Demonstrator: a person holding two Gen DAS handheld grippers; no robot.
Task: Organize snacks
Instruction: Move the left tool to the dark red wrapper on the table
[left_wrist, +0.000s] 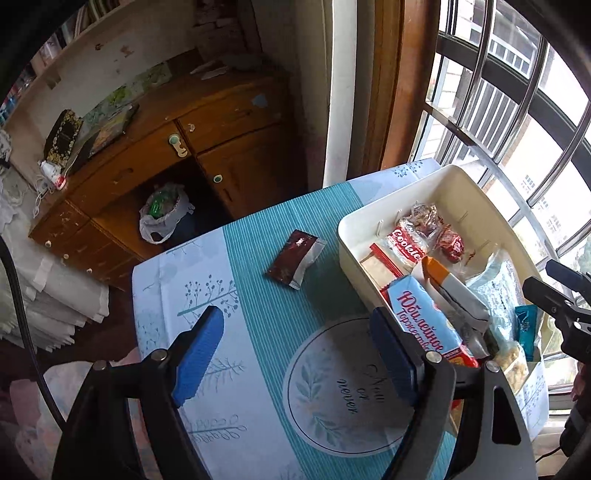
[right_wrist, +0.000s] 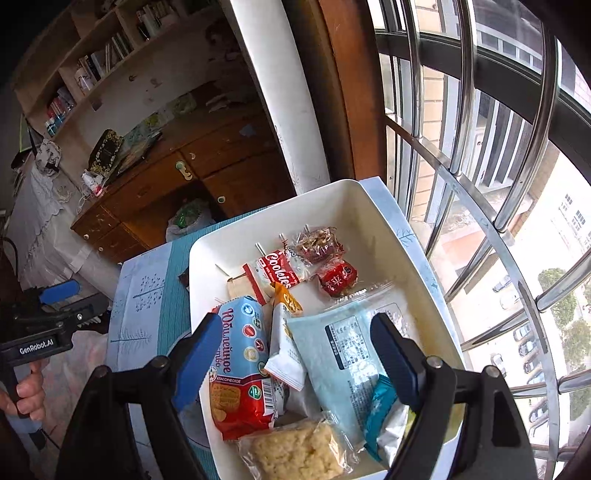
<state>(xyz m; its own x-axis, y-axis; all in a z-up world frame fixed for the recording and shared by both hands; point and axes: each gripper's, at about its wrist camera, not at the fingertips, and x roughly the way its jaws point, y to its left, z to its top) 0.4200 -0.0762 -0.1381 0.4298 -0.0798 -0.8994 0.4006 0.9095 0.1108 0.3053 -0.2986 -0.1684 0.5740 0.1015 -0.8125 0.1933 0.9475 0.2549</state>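
A dark brown snack packet (left_wrist: 294, 258) lies alone on the teal tablecloth (left_wrist: 258, 332), left of a white bin (left_wrist: 454, 184). The bin (right_wrist: 343, 199) holds several snacks: a blue and red biscuit pack (right_wrist: 240, 365), a Cookies packet (right_wrist: 279, 271), a red candy (right_wrist: 338, 278), a pale blue bag (right_wrist: 343, 354) and a rice crisp bar (right_wrist: 295, 450). My left gripper (left_wrist: 295, 339) is open and empty above the cloth, short of the brown packet. My right gripper (right_wrist: 295, 343) is open and empty, just above the bin's near end.
The table stands against a barred window (right_wrist: 480, 147) on the right. A wooden desk (left_wrist: 166, 147) with drawers and a plastic bag (left_wrist: 162, 214) under it stand beyond the table's far edge. A white pipe (right_wrist: 280, 92) rises behind the bin.
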